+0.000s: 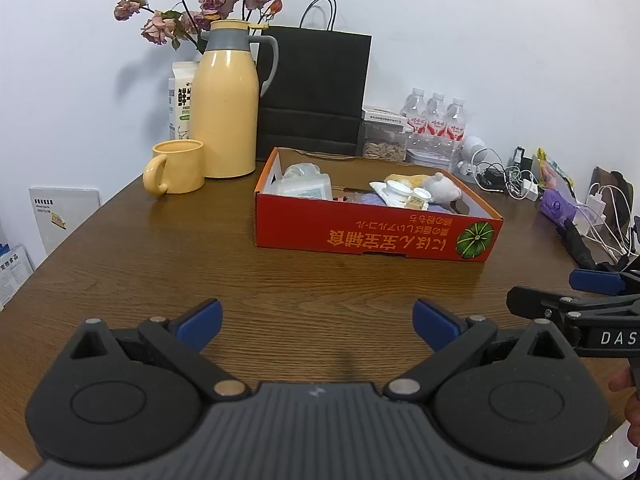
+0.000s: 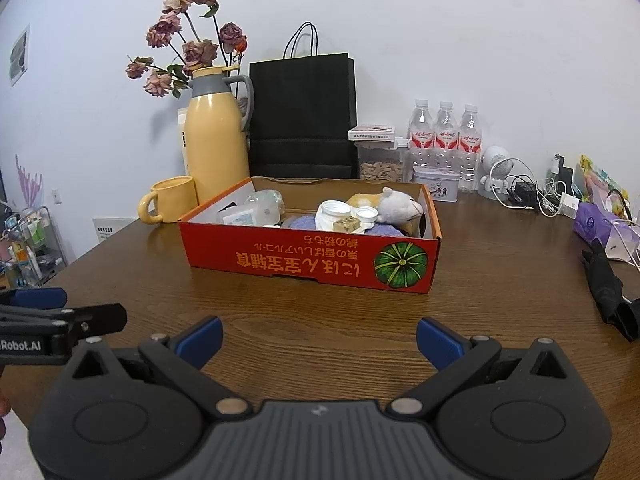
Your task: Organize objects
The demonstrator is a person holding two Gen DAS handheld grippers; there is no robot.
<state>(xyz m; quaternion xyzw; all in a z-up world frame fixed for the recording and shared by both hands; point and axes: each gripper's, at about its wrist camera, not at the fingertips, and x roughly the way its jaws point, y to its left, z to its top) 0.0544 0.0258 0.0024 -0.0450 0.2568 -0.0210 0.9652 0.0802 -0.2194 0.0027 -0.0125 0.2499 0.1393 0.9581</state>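
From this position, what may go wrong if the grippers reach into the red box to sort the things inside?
Both the left gripper and the right gripper are open and empty.
1. In the red box, the small white caps rest loosely on other items and may roll off.
2. The yellow mug stands close beside the box, so pushing the box may knock it.

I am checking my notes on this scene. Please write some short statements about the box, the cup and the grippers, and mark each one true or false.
1. The red cardboard box holds a white plush toy. True.
2. The yellow ceramic mug lies inside the box. False: it stands on the brown wooden table, beside the yellow thermos jug.
3. The left gripper is open and empty. True.
4. The right gripper is shut on a bottle. False: it is open and empty.
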